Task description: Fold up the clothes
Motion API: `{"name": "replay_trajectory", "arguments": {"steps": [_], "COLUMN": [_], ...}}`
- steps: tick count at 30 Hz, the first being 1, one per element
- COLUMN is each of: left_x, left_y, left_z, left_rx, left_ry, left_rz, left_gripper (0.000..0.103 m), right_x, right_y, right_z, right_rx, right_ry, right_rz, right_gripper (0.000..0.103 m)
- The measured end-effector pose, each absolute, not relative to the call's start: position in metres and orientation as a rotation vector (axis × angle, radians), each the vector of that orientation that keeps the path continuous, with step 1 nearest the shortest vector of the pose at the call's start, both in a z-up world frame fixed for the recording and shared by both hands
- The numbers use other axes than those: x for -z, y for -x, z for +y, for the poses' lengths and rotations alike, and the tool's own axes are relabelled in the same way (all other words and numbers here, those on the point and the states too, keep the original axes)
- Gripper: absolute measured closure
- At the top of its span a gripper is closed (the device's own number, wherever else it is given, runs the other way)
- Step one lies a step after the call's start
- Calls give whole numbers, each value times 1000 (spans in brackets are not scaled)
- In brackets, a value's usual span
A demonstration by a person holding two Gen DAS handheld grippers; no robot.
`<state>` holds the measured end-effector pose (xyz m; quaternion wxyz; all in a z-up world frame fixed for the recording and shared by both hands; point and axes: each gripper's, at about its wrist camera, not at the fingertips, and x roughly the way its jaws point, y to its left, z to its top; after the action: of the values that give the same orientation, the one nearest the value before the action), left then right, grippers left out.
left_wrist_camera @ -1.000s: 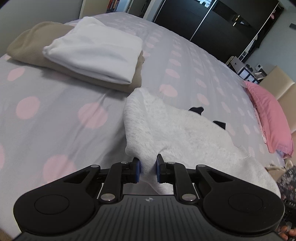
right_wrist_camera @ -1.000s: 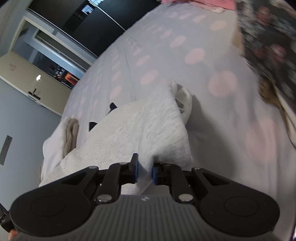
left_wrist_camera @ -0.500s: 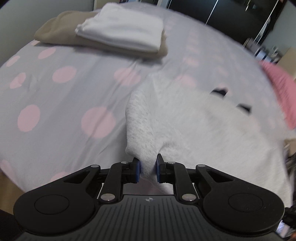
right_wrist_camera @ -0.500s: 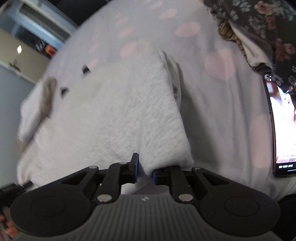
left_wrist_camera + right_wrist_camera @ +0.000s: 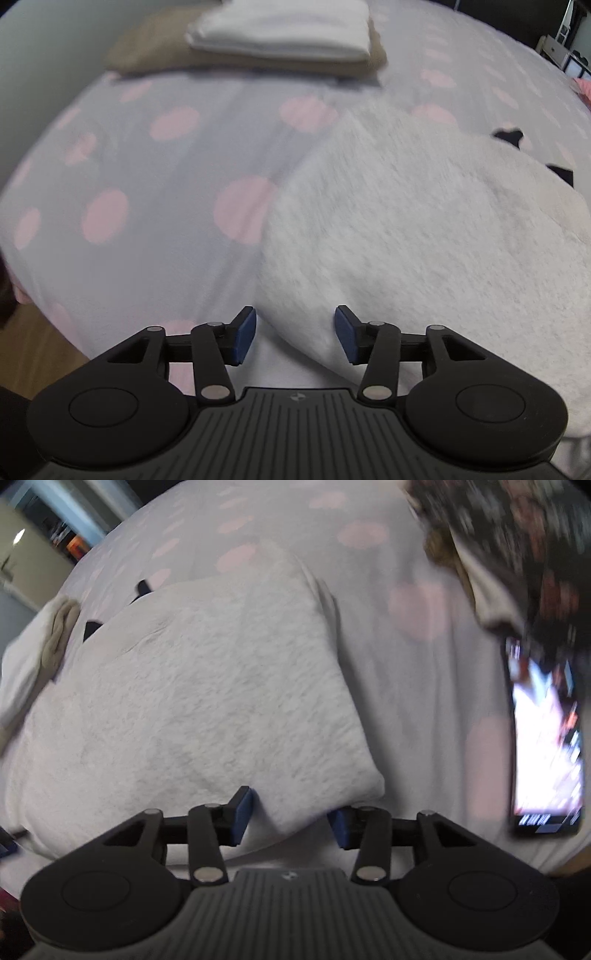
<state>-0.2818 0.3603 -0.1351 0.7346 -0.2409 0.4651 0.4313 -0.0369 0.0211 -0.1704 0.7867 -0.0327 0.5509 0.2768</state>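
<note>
A light grey fleece garment (image 5: 424, 229) lies folded on the polka-dot bed sheet (image 5: 155, 192); it also shows in the right wrist view (image 5: 192, 701). My left gripper (image 5: 295, 338) is open, its blue pads on either side of the garment's near left corner. My right gripper (image 5: 290, 818) is open around the garment's near right corner. Neither holds the cloth.
A folded white cloth (image 5: 284, 27) lies on a folded tan one (image 5: 155, 44) at the far side of the bed. A lit phone (image 5: 545, 746) lies on the sheet to the right, with floral fabric (image 5: 517, 546) beyond it. Wood floor (image 5: 33, 354) shows past the bed's left edge.
Both grippers were shut on the garment's near corners and have opened, letting it go. The garment has been drawn toward me and now lies flat.
</note>
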Motion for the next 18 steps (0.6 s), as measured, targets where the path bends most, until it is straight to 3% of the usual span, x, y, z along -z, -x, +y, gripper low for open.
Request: {"name": "replay_trajectory", "arguments": {"steps": [5, 7, 8, 14, 18], "left_x": [123, 122, 121, 119, 121], "left_y": [283, 281, 279, 262, 242], "left_z": [359, 358, 357, 339, 326], "left_rx": [-996, -991, -984, -909, -829], "left_ry": [478, 465, 456, 360, 302], "left_rz": [966, 961, 962, 972, 1002], "left_gripper": [53, 53, 53, 53, 53], "right_x": [164, 164, 163, 147, 129], "right_y": [52, 60, 66, 103, 114], "right_z": [29, 35, 37, 44, 61], "right_rx": [-610, -623, -638, -839, -932], "right_ry": [250, 351, 400, 468, 513], "right_rz": [1125, 1115, 1109, 1006, 864], "right_gripper": [51, 39, 38, 39, 44]}}
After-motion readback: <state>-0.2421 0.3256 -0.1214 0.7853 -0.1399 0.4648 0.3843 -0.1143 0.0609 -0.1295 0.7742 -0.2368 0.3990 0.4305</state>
